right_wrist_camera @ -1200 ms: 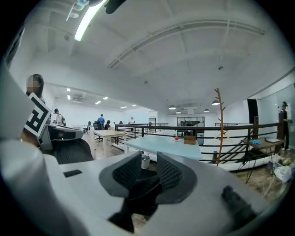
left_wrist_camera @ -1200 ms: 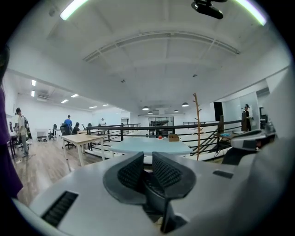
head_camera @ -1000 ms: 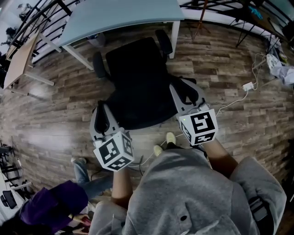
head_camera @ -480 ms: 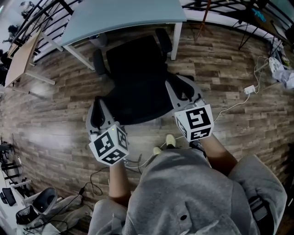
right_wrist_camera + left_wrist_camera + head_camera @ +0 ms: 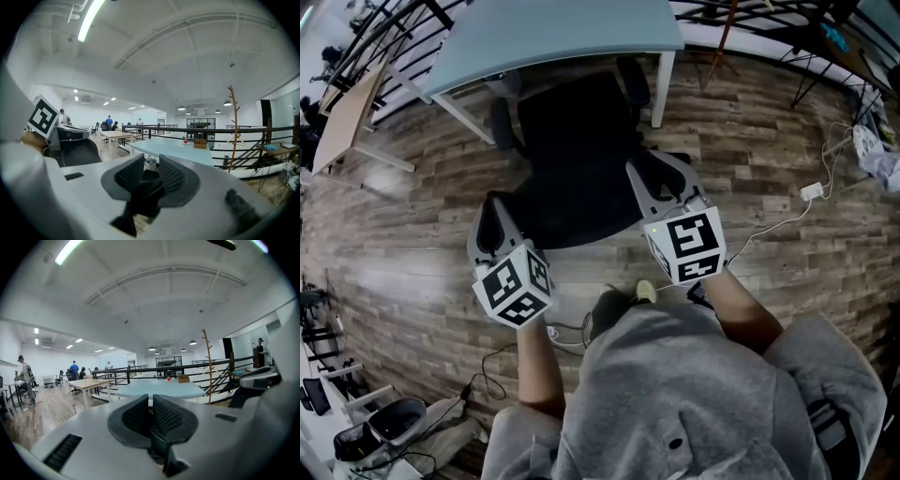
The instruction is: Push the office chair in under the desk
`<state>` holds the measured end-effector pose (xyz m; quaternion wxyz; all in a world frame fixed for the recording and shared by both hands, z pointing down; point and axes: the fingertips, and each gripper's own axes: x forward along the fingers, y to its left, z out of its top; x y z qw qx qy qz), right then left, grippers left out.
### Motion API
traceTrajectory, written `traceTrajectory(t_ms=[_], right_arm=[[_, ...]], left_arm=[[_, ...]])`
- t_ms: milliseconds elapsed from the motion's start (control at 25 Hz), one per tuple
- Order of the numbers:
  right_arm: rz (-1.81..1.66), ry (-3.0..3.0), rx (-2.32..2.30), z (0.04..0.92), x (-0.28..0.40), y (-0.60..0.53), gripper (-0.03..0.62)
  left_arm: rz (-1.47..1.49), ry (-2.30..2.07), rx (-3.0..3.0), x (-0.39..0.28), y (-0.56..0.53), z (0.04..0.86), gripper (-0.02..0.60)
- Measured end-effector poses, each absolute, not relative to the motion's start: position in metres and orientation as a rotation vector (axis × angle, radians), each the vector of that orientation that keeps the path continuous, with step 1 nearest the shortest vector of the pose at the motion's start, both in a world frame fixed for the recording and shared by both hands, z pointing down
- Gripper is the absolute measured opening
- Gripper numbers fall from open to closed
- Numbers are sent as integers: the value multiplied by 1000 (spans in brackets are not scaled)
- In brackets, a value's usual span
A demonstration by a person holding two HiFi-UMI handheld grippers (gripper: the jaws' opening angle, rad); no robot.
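The black office chair (image 5: 581, 159) stands on the wood floor (image 5: 394, 234) in front of the pale blue counter (image 5: 553, 28). Its front end and armrests reach the counter's near edge, between the counter's white legs (image 5: 661, 86). Most of the seat and the whole backrest lie out from under the counter, on the side away from it.

Both tools sit at the backrest's far side from the counter, and both point toward the counter. The left tool (image 5: 490, 208) is at the backrest's left edge. Its jaws have just been closing, and its pads (image 5: 136, 416) now stand almost together, clenched on a thin dark strip low between them that looks like the chair's rim. The right tool (image 5: 659, 172) is at the backrest's right edge. Its pads (image 5: 174, 176) stand wider apart and grasp a thicker black part of the chair wedged between them.

On the counter's far end lie a small red thing (image 5: 168, 378) and a brown box (image 5: 183, 378). Beyond the counter runs a black railing (image 5: 140, 372). To the counter's right, a white cord (image 5: 778, 211) trails across the floor.
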<state>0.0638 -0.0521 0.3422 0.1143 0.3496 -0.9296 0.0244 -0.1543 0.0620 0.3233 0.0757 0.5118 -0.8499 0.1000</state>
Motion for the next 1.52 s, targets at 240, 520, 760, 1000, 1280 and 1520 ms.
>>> traceTrajectory(t_ms=[240,520,760,1000,1280,1520], right_arm=[[104,-2738,1047,342,59,-69,100],[108,-2742,1095,342,44,-91,91],[100,-2713,1132,344,29,-116,84],[96,-2714,1135,345,10,-146,81],[97,-2698,1160,347,-9,-177,81],[98,-2665,1178,352,-20,-200,81]], left_arm=[[314,-2557,1539,-160,45,323,40],[290,-2556,1557,-179,21,323,37],[292,-2540,1586,-196,-6,325,37],[293,-2527,1612,-215,-39,325,37],[295,-2500,1658,-235,-75,326,37],[283,-2468,1701,-247,-103,330,36]])
